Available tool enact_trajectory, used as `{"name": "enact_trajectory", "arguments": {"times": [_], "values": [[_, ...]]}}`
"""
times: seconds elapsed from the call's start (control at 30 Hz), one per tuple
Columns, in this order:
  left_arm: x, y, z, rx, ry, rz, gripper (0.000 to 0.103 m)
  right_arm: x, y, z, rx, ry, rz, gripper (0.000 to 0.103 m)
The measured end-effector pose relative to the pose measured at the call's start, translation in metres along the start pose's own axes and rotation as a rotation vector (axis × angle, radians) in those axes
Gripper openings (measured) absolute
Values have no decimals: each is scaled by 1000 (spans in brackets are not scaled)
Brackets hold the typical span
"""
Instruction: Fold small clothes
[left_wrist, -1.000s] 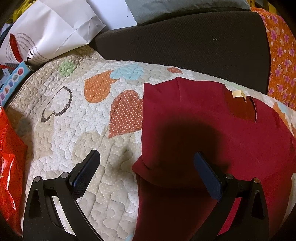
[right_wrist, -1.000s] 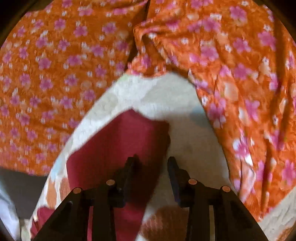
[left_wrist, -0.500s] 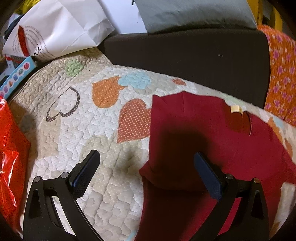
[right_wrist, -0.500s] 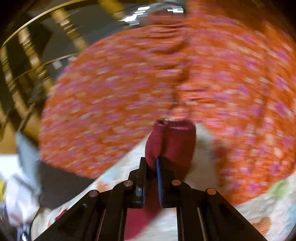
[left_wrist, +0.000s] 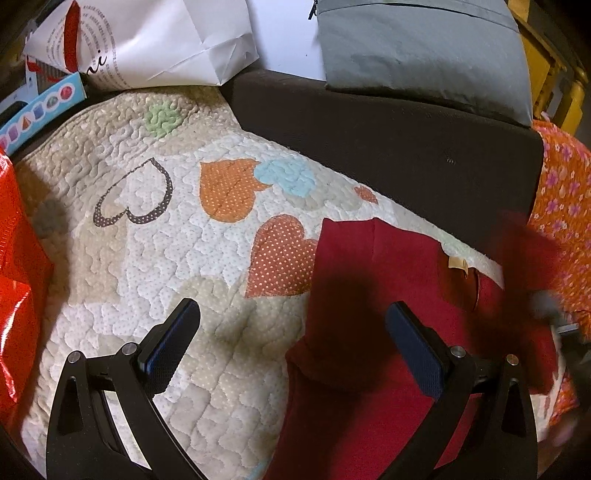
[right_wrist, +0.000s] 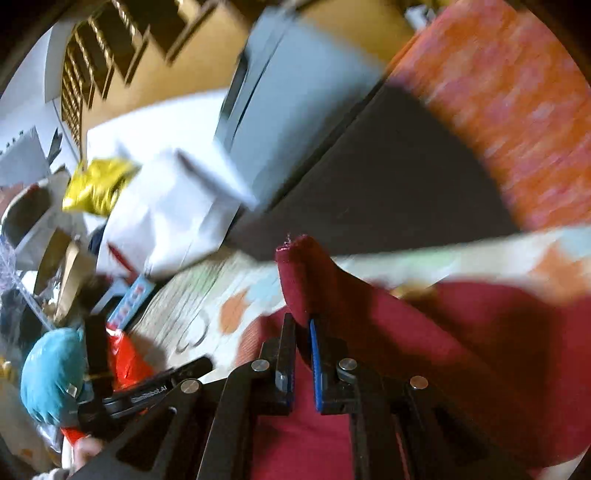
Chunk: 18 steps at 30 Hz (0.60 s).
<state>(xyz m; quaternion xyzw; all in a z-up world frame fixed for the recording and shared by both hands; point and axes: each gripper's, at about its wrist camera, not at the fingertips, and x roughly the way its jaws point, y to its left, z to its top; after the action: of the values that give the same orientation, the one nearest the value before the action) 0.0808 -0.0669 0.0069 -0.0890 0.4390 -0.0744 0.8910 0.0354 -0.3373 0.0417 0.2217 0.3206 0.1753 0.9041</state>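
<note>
A small dark red shirt (left_wrist: 373, 291) lies on a quilted heart-print blanket (left_wrist: 155, 236), its left side folded over and a tan neck label showing. My left gripper (left_wrist: 291, 332) is open and empty, hovering above the shirt's left edge. My right gripper (right_wrist: 302, 328) is shut on a sleeve of the red shirt (right_wrist: 299, 273) and holds it lifted above the rest of the garment (right_wrist: 461, 350); this view is blurred. The left gripper also shows in the right wrist view (right_wrist: 155, 391).
A dark sofa back (left_wrist: 388, 140) with a grey cushion (left_wrist: 424, 51) runs behind the blanket. A white paper bag (left_wrist: 147, 40) and a blue box (left_wrist: 40, 107) lie at far left, a red bag (left_wrist: 18, 280) at left, orange floral cloth (left_wrist: 565, 206) at right.
My right gripper closed on the sleeve, lifted it and swung left over the shirt. My left gripper rose and drew back a little, still open.
</note>
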Motion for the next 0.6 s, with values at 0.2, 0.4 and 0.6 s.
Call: {"name": "enact_trajectory", "arguments": {"times": [0.2, 0.4, 0.6], "values": [[7, 11, 2, -61, 35, -20, 102, 43, -7, -34, 0, 264, 21, 9], [15, -3, -6, -37, 45, -45, 102, -91, -66, -7, -56, 69, -234, 30], [40, -20, -18, 31, 79, -20, 102, -132, -131, -21, 20, 82, -413, 30]]}}
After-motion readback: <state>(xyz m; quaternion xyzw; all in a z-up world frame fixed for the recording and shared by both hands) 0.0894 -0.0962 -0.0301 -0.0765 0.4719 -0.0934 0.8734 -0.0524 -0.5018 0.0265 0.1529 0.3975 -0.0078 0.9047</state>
